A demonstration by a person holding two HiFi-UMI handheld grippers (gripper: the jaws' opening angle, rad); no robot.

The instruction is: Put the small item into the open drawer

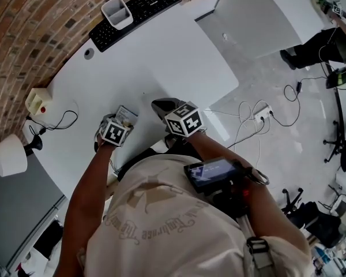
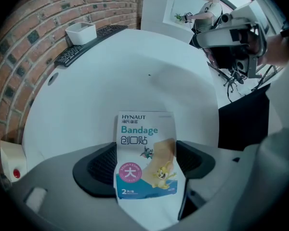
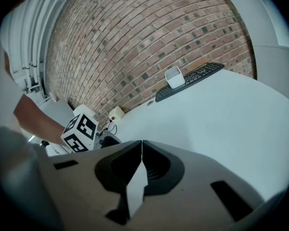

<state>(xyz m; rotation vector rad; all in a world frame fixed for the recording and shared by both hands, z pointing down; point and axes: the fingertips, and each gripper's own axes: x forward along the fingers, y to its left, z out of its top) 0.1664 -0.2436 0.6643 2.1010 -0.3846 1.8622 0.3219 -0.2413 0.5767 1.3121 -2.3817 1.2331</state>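
A small bandage packet point(image 2: 144, 153), white and teal with a cartoon print, stands upright between the pads of my left gripper point(image 2: 144, 163), which is shut on it. In the head view the packet point(image 1: 126, 114) sticks out ahead of the left gripper point(image 1: 121, 122) over the near part of the white desk point(image 1: 161, 56). Just to its right, my right gripper point(image 1: 161, 105) hovers with its jaws pressed together and nothing in them. Its tips point(image 3: 141, 148) meet in the right gripper view. No open drawer shows plainly in any view.
A black keyboard point(image 1: 135, 13) with a white box point(image 1: 117, 12) on it lies at the desk's far edge by the brick wall. A beige box with a red button point(image 1: 37, 101) and a white lamp point(image 1: 8, 154) sit at the left. Cables and a power strip point(image 1: 259, 113) lie on the floor to the right.
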